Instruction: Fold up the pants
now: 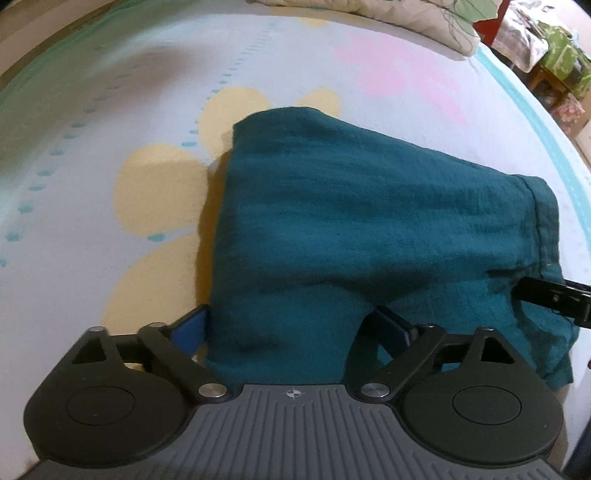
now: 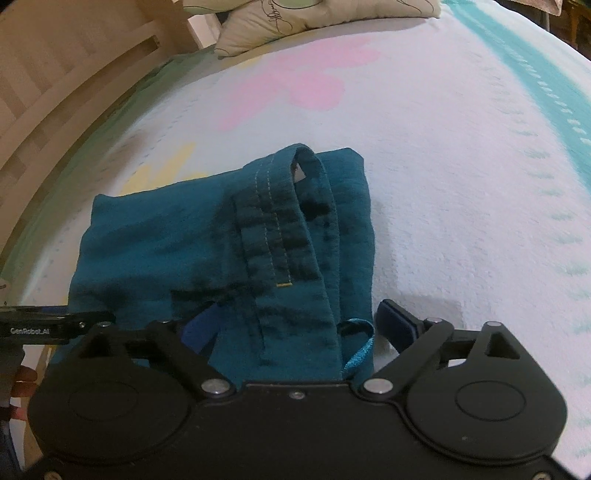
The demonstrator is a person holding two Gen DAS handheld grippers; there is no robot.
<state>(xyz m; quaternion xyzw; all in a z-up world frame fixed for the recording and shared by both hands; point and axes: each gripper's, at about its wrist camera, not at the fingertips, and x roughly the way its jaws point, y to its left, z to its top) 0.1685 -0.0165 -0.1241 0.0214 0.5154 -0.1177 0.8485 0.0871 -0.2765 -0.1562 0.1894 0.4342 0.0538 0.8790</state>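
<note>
The teal pants point(image 1: 369, 206) lie folded into a compact bundle on the flowered bed sheet point(image 1: 110, 110). My left gripper point(image 1: 291, 325) stands open over the near left part of the bundle, with cloth between its blue pads but not pinched. In the right wrist view the pants point(image 2: 166, 240) show the stitched waistband point(image 2: 273, 229) on top and a shiny ribbon loop point(image 2: 358, 343) at the near edge. My right gripper point(image 2: 301, 323) is open astride that near right corner; its right finger point(image 2: 395, 321) rests on the sheet beside the cloth. Each gripper shows at the edge of the other's view: right gripper point(image 1: 554, 299), left gripper point(image 2: 48, 325).
A pillow point(image 1: 406, 18) point(image 2: 295, 22) lies at the far end of the bed. A wooden bed frame point(image 2: 55, 92) runs along the left. Furniture with green cloth point(image 1: 554, 55) stands beyond the bed's right edge. A person's fingers point(image 2: 22, 380) show at the lower left.
</note>
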